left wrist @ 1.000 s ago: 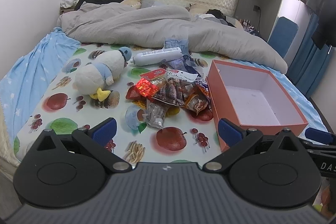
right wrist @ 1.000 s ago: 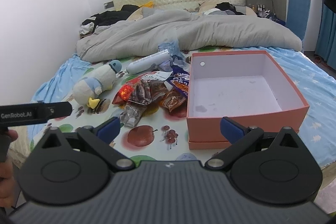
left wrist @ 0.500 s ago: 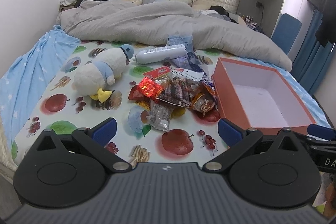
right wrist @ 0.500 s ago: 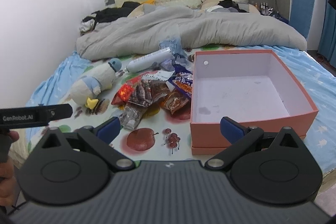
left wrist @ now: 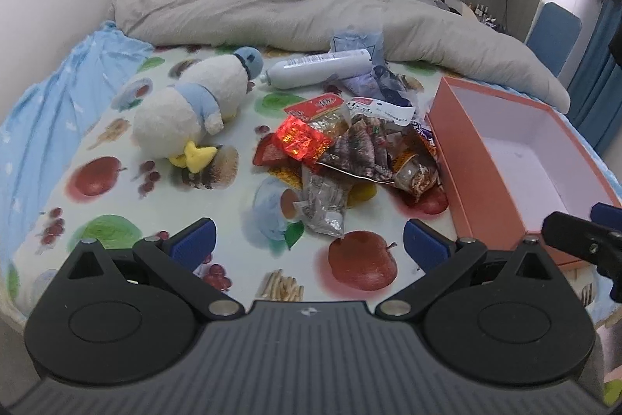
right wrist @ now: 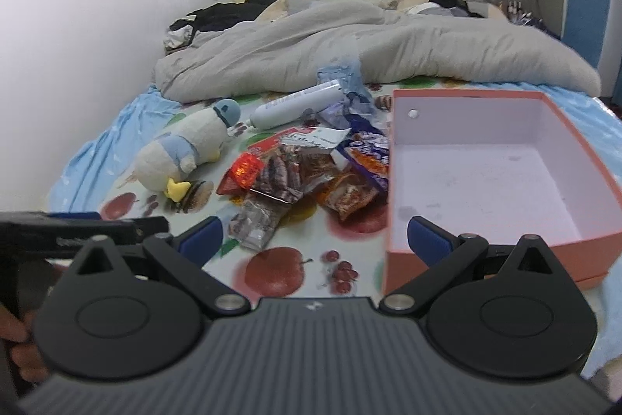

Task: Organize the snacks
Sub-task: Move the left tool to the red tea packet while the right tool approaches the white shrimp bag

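Note:
A heap of snack packets (left wrist: 350, 150) (right wrist: 307, 174) lies on the fruit-print sheet mid-bed: a shiny red one (left wrist: 301, 140), a dark brown one (left wrist: 361, 154), a clear one (left wrist: 324, 201). To their right stands an open pink box (left wrist: 470, 158) (right wrist: 583, 139) with a bare white inside. My left gripper (left wrist: 309, 244) hovers open just short of the heap. My right gripper (right wrist: 315, 238) is open too, near the box's front left corner. Neither holds anything.
A white and blue plush duck (left wrist: 190, 111) (right wrist: 182, 150) lies left of the snacks, a white bottle (left wrist: 322, 67) (right wrist: 297, 104) behind them. A grey duvet (left wrist: 311, 10) covers the far half of the bed. A blue chair (left wrist: 554, 34) stands at the right.
Both grippers have moved forward and lower toward the bed, so the snacks and box look larger. Nothing on the bed has moved.

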A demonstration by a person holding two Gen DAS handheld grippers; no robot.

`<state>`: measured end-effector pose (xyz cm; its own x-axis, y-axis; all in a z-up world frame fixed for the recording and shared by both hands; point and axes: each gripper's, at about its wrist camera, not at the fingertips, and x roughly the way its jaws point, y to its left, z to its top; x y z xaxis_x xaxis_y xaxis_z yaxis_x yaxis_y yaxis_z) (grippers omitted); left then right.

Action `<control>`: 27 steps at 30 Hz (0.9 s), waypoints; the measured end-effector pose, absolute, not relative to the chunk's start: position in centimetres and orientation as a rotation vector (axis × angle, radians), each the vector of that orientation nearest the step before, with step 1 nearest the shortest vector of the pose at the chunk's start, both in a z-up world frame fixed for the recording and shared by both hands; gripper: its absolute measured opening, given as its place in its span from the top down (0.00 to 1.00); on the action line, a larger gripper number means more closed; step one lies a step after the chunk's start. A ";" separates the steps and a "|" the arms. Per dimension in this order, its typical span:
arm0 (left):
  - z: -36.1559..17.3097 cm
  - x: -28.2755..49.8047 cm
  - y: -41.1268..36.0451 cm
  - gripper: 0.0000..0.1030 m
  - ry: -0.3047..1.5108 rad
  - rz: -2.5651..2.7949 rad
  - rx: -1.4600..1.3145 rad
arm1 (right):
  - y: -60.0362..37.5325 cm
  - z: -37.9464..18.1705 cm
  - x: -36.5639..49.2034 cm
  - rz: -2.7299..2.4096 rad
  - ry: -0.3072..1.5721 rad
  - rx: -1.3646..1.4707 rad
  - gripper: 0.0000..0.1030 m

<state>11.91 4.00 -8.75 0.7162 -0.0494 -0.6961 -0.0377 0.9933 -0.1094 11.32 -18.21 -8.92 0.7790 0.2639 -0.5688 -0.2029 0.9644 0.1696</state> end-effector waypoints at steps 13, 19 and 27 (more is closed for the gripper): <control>-13.8 18.7 8.4 0.12 0.820 -0.005 -0.313 | -13.7 -12.4 18.7 0.332 0.672 0.088 0.36; -15.9 22.9 11.2 0.13 0.833 -0.027 -0.394 | -12.9 -15.3 22.6 0.333 0.724 0.104 0.36; -19.1 28.5 12.3 0.17 0.854 -0.082 -0.492 | -11.0 -18.6 27.8 0.341 0.779 0.079 0.19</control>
